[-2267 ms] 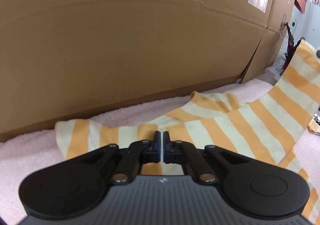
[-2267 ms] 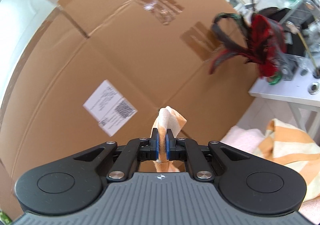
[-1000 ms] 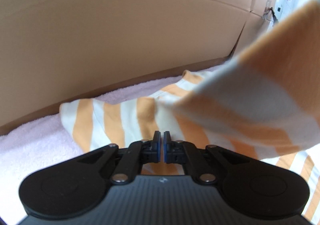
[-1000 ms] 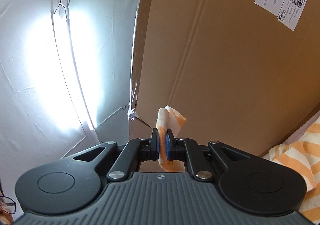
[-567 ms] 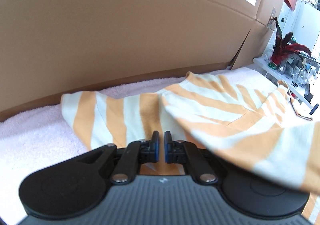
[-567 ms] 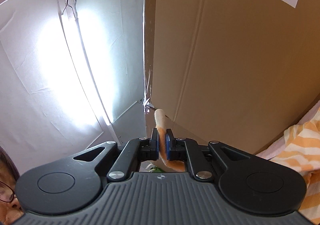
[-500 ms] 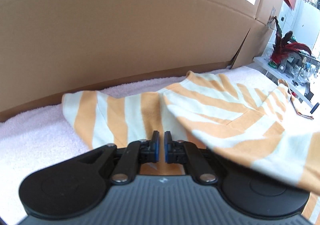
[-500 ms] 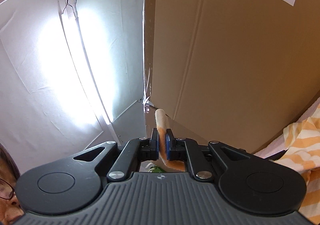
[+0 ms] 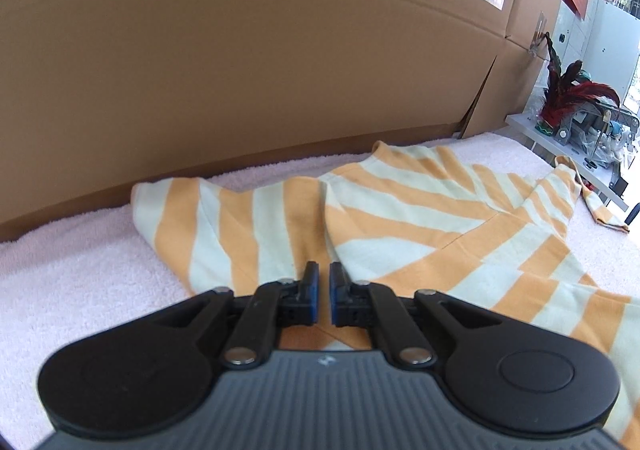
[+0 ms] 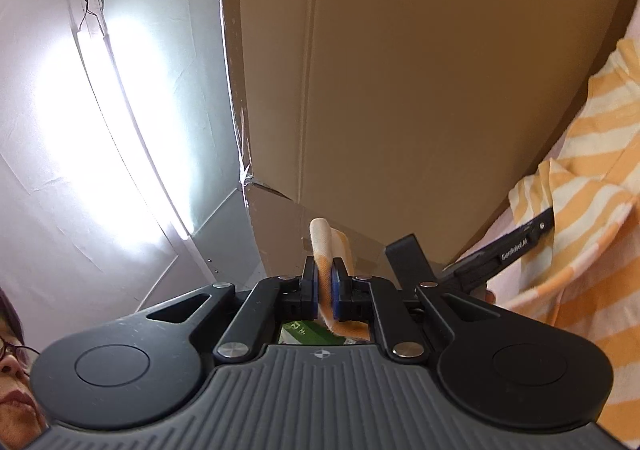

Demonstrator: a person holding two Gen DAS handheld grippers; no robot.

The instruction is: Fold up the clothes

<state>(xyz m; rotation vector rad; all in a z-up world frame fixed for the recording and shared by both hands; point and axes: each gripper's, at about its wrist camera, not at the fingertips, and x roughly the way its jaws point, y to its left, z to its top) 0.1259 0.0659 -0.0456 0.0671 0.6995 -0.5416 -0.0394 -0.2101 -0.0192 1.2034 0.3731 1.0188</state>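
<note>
While my right gripper [image 10: 324,282] pinches a shirt [image 9: 400,218] edge aloft, my left gripper [image 9: 320,290], barely parted and holding nothing, hovers over the shirt on the towel [image 9: 80,270]. I judge the fold needs that edge lowered evenly, stripes aligned.

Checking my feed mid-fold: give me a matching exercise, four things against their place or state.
Things:
1. left tool
2. right tool
3. striped garment
4. cardboard box

States:
A. standing behind the towel
B. clamped on a striped fabric edge
C. spread on the pink towel
D. pads slightly apart, holding nothing

Pairs: 1-D, 2-B, 3-C, 4-A
</note>
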